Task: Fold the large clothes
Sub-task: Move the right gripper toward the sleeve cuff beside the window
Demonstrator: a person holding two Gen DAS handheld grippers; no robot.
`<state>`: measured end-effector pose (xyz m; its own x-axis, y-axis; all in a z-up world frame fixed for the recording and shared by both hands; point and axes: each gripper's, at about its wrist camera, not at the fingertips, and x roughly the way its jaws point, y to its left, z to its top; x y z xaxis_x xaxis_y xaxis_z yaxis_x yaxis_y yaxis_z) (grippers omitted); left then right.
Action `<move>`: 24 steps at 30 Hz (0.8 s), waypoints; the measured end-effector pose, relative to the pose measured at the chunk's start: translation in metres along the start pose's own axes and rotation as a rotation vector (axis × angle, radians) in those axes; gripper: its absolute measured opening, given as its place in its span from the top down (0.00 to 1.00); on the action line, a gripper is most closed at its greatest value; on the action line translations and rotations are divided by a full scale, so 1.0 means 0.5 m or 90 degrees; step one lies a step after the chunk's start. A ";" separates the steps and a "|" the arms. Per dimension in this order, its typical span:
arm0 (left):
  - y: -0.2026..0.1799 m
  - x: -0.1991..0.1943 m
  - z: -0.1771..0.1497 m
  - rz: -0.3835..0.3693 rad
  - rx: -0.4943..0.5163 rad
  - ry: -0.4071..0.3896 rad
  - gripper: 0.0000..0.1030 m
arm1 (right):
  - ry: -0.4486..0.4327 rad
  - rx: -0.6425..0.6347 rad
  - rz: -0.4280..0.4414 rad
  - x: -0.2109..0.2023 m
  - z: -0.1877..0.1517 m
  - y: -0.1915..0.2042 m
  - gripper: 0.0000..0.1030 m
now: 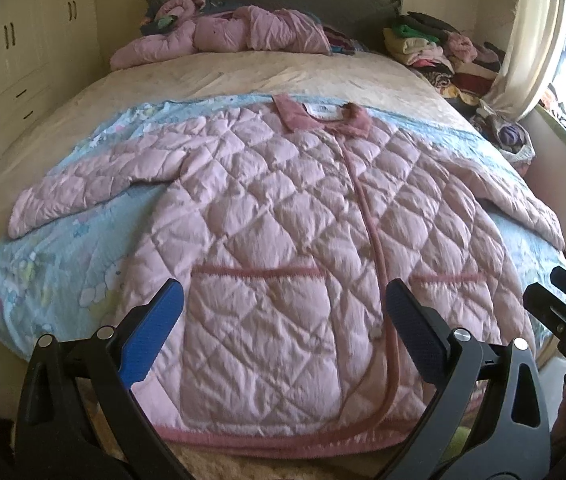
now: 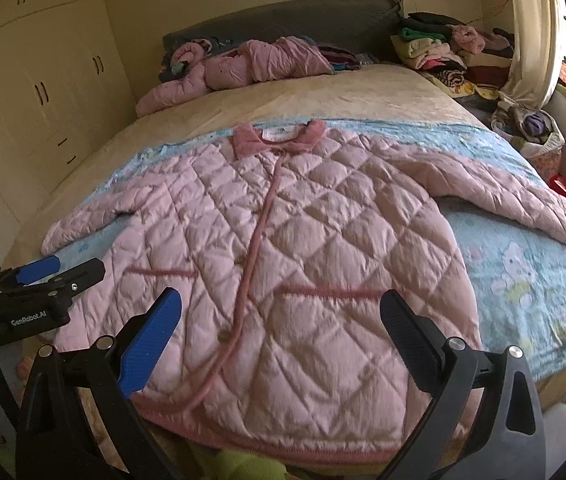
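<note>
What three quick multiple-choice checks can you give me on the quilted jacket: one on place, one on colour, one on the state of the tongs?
1. Where does the pink quilted jacket lie?
A. Spread flat on the blue blanket
B. Heaped against the headboard
C. Hanging on the wardrobe

2. What colour is the jacket's collar?
A. Green
B. Darker pink than the body
C. White

3. How do the left tongs and right tongs stand?
A. Both shut on the hem
B. Left shut on a sleeve, right open
C. Both open, gripping nothing

Answers: 1 A, its sleeves lie out to both sides on the blanket. 2 B, the collar matches the darker pocket trim. 3 C, each wrist view shows a wide gap between the pads, above the jacket's lower front.
</note>
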<state>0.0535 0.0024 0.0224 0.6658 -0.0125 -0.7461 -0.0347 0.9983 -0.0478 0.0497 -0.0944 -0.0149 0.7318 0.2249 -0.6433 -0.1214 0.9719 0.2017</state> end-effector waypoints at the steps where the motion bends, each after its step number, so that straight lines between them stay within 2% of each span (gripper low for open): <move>1: 0.001 0.001 0.012 0.002 0.000 -0.002 0.09 | -0.006 0.003 0.003 0.003 0.013 -0.001 0.04; 15: 0.012 0.023 0.183 0.017 -0.021 -0.027 0.09 | -0.057 0.032 0.059 0.042 0.197 -0.007 0.04; 24: 0.011 0.031 0.297 0.031 -0.034 -0.050 0.09 | -0.090 0.078 0.063 0.058 0.311 -0.037 0.04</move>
<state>0.1741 0.0164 0.1092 0.7189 0.0433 -0.6938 -0.1074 0.9930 -0.0492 0.1774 -0.1167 0.0776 0.8082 0.2988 -0.5075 -0.1212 0.9277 0.3532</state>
